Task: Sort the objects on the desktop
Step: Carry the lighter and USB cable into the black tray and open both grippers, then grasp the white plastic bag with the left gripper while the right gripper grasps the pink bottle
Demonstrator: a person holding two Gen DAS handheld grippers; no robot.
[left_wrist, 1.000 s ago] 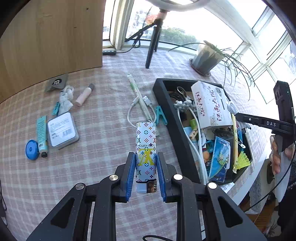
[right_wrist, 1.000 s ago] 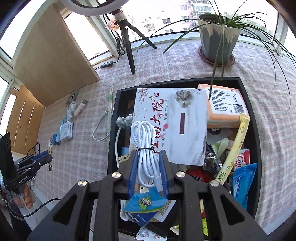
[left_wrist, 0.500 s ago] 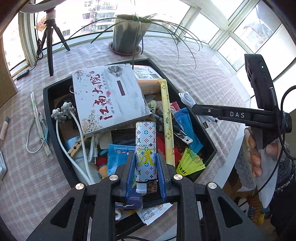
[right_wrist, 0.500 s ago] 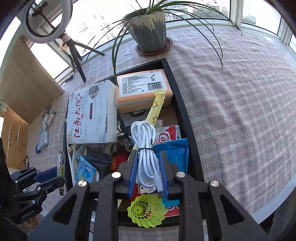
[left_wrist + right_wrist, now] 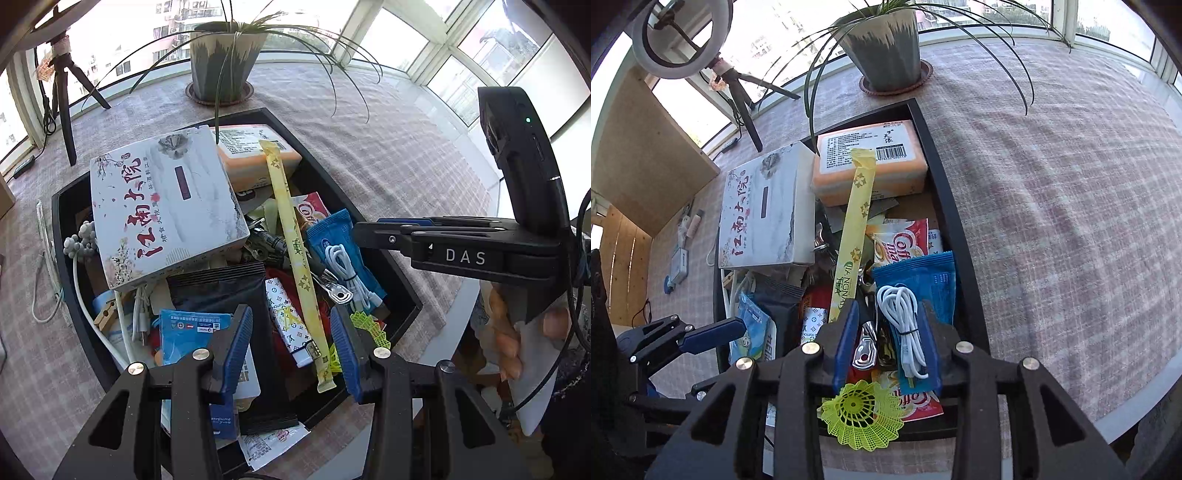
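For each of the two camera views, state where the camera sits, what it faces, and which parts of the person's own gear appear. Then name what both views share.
Left wrist: sits on the left claw, open, looking down into the black tray; the right claw and holding hand show at right.
Right wrist: sits on the right claw, open above the white cable, facing the tray; the left claw shows at left.
Shared: tray, white box, yellow tea stick, potted plant.
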